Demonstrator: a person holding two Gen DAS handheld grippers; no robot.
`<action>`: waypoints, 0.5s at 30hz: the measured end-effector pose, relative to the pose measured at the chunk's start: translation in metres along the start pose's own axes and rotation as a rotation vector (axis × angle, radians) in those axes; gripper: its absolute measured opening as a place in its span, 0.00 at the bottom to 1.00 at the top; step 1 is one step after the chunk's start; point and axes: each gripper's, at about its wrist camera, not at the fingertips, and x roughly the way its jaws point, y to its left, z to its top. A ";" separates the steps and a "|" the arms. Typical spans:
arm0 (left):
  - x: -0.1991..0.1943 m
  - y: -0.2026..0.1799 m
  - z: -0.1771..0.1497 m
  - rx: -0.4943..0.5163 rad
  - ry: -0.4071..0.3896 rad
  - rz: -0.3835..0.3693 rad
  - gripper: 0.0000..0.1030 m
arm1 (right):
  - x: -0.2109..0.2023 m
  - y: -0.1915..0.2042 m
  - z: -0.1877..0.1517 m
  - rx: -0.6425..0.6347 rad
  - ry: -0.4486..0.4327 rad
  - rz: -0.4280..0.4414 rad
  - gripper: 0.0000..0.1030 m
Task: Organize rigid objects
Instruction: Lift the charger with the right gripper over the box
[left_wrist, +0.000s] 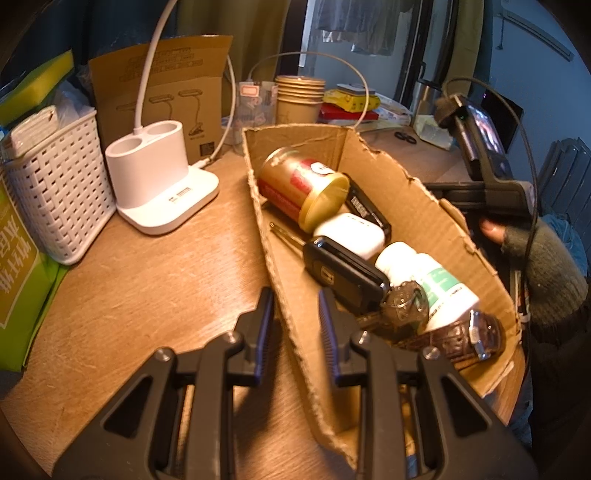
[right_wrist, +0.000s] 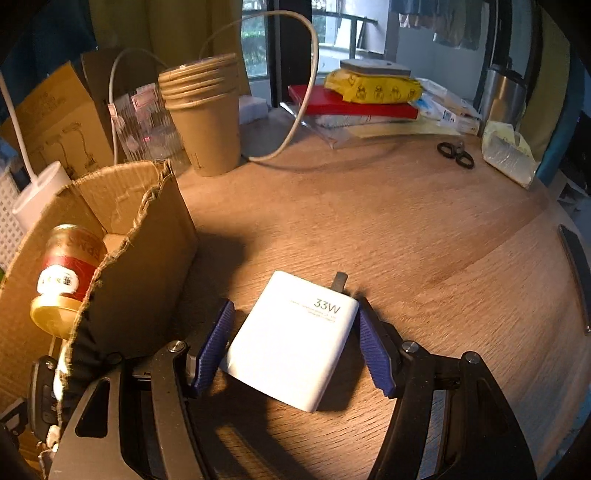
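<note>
Stacked paper cups (right_wrist: 207, 110), black scissors (right_wrist: 456, 153) and a white lamp base (left_wrist: 162, 184) sit apart.

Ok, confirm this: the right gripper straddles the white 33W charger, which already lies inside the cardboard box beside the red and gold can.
Not quite. The right gripper does straddle the white 33W charger, but the charger lies on the wooden table, outside the cardboard box. The right wrist view shows it. The red and gold can is in the box.
</note>
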 end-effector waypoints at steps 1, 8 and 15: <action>0.000 0.000 0.000 0.001 0.000 0.001 0.25 | 0.000 0.001 0.000 -0.004 0.001 -0.005 0.66; 0.001 0.001 0.000 0.000 0.001 0.000 0.25 | -0.001 -0.001 -0.002 0.000 -0.001 0.010 0.65; 0.001 0.001 0.000 0.000 0.002 -0.001 0.25 | -0.018 -0.007 -0.006 0.040 -0.043 0.058 0.65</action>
